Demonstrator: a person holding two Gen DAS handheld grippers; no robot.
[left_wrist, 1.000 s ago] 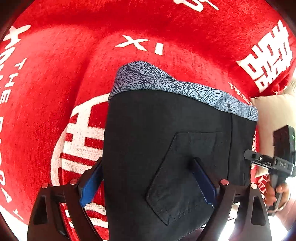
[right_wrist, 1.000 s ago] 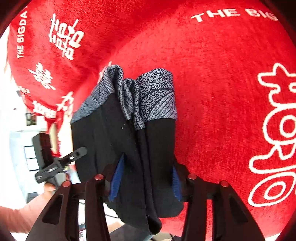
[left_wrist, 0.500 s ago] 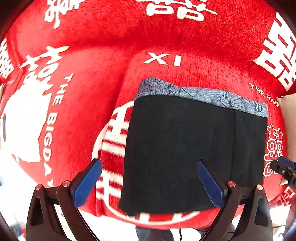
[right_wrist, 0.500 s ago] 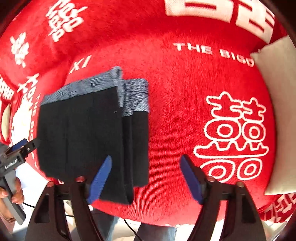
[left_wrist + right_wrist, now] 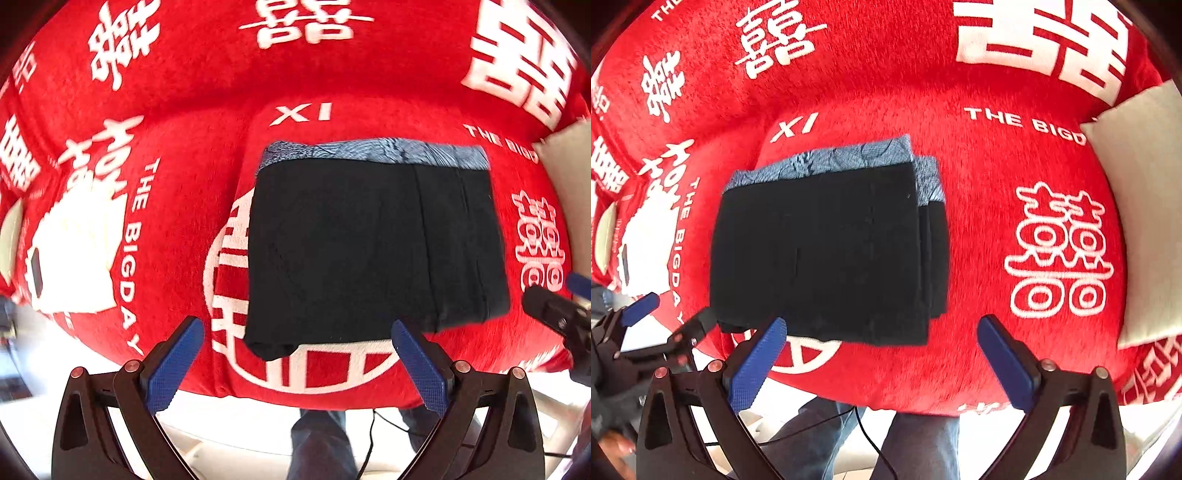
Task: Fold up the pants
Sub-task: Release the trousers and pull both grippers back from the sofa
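1. On the red blanket (image 5: 192, 155) with white lettering, the pants (image 5: 369, 251) lie folded into a compact black rectangle, grey-blue patterned waistband along the far edge.
2. Left gripper (image 5: 295, 363): jaws spread wide, nothing between the blue pads, no contact with cloth. It hangs above the near edge of the bundle, pointing down.
3. Right gripper (image 5: 882, 363): jaws opening, nothing between them. Its left pad overlaps the bundle's near edge in the right wrist view, but looks raised off it, not pressing.
4. Pants (image 5: 827, 251) sit ahead of both jaw pairs and a bit left of centre in the right view, a bit right of centre in the left view, so roughly between the two grippers.
5. Long axis: bundle runs side to side, parallel to the blanket's near edge; waistband far, folded hem edge near.
6. Layers are slightly offset on the right side, with a second strip of waistband peeking out past the top layer.
7. Judgement: fold looks essentially done; both hands released. If tidying is wanted, the right gripper seems nearer the offset right edge.
8. A cream cushion (image 5: 1137, 206) sits at far right, well apart from the pants. Person's legs (image 5: 923, 443) visible below the blanket edge.
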